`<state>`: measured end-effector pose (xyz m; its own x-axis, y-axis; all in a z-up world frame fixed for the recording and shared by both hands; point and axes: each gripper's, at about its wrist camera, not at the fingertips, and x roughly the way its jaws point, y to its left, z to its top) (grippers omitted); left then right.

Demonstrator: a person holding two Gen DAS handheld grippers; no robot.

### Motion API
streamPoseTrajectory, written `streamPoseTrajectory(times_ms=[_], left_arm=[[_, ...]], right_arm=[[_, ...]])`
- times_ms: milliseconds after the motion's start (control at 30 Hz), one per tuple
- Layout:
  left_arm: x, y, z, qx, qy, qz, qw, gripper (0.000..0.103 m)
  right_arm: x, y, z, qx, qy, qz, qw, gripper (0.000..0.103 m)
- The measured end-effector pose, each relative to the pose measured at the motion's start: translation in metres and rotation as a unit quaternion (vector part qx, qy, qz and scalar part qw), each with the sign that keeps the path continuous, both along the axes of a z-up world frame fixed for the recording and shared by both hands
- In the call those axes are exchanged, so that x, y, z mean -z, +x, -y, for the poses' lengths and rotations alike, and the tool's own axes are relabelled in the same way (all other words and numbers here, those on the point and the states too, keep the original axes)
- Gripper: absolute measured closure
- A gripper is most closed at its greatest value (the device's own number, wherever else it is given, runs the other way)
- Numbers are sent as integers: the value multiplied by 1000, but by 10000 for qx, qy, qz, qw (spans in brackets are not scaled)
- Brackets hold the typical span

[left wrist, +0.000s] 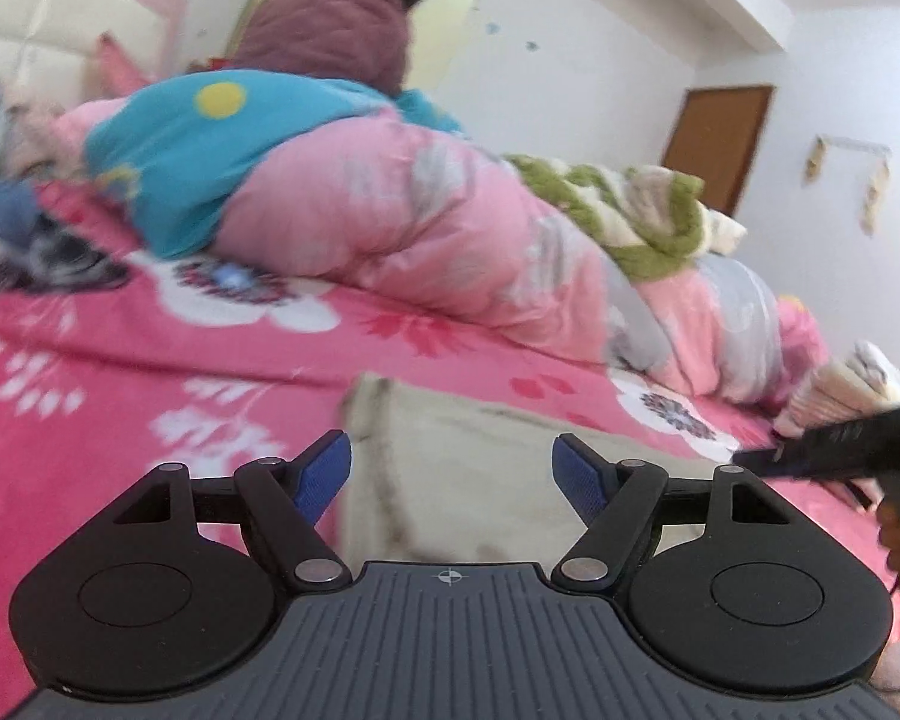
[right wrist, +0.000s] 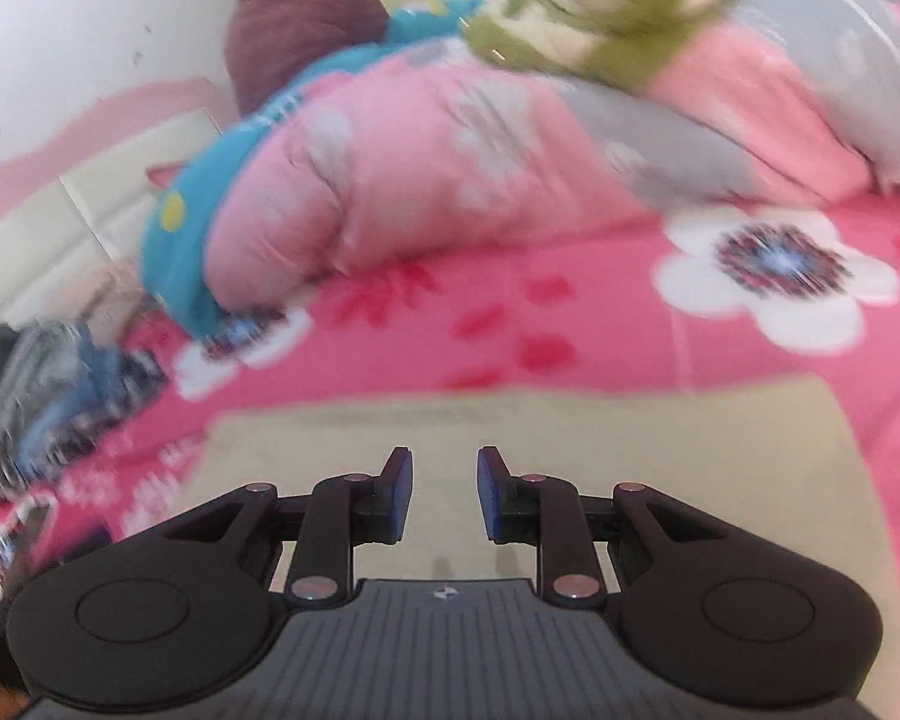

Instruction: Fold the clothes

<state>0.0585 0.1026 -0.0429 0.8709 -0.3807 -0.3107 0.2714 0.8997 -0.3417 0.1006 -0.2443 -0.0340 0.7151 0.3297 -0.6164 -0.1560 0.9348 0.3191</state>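
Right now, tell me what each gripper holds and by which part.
Nothing is held. The left gripper is wide open and the right gripper is partly open; both are empty above the folded beige cloth on the pink bedsheet.

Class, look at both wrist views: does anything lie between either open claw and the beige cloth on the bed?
Nothing visible does. The left claw and right claw both sit open directly over the beige cloth; the quilt lies farther back.
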Motion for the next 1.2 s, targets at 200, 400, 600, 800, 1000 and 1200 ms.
streamPoseTrajectory(times_ms=[200,400,600,800,1000,1200], left_arm=[[-9,39,51,673,558,-332,9956,28],[21,63,71,693,931,-950,9887,27],[22,59,72,767,1032,-900,9876,25],[22,57,82,800,1286,-839,9849,17],[22,57,89,766,1442,-899,9825,13],[22,57,92,753,1513,-978,9808,11]], right_arm=[[25,17,0,-202,-115,-202,9995,78],[64,61,19,57,160,-601,9980,84],[39,46,98,948,414,-452,9936,80],[61,27,203,1484,1424,-937,9741,99],[46,-23,201,1407,835,-855,9828,89],[30,-73,159,204,15,-622,9979,85]])
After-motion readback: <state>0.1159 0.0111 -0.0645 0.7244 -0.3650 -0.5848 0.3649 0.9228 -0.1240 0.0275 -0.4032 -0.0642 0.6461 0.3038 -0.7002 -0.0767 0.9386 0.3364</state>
